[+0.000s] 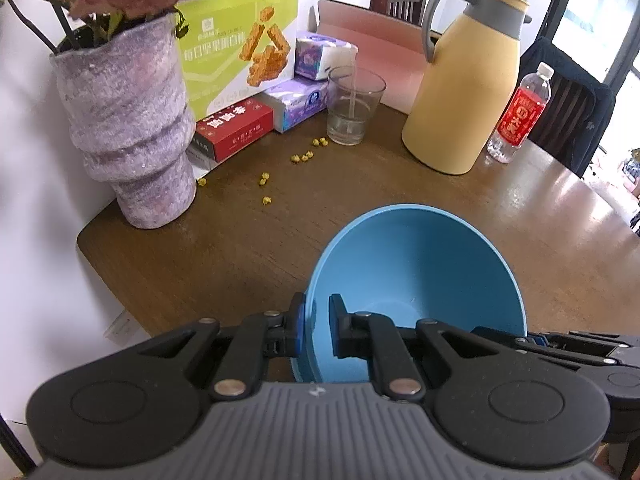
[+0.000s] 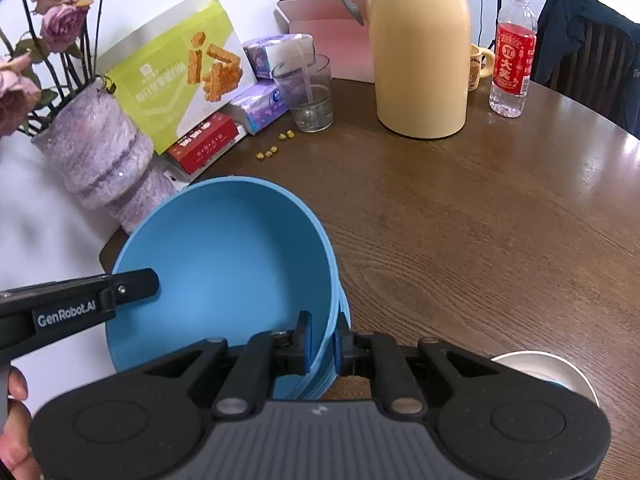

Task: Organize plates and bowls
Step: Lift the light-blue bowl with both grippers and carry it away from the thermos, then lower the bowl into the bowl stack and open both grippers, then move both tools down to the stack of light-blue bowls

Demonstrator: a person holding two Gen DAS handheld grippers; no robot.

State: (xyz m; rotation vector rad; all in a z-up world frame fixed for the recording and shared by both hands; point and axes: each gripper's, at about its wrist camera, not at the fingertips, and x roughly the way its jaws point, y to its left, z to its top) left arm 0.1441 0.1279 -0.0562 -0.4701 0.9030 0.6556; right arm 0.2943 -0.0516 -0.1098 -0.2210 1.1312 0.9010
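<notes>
A blue bowl (image 1: 420,264) hangs low over the brown table (image 1: 224,256), held by both grippers. My left gripper (image 1: 318,322) is shut on the bowl's left rim, one pad outside the wall and one inside. My right gripper (image 2: 322,342) is shut on the right rim of the blue bowl (image 2: 224,248) in the same way. In the right wrist view one finger (image 2: 132,282) of the left gripper reaches over the bowl's left rim. Part of a white dish (image 2: 556,368) shows at the lower right, beside the right gripper.
At the table's back stand a purple vase (image 1: 124,128) with dried roses, a green snack box (image 1: 240,40), tissue packs (image 1: 304,104), a glass (image 1: 354,104), a yellow thermos jug (image 1: 464,92) and a red-labelled water bottle (image 1: 520,112). Yellow crumbs (image 1: 300,157) lie scattered. A person's fingers (image 2: 16,392) show at the left.
</notes>
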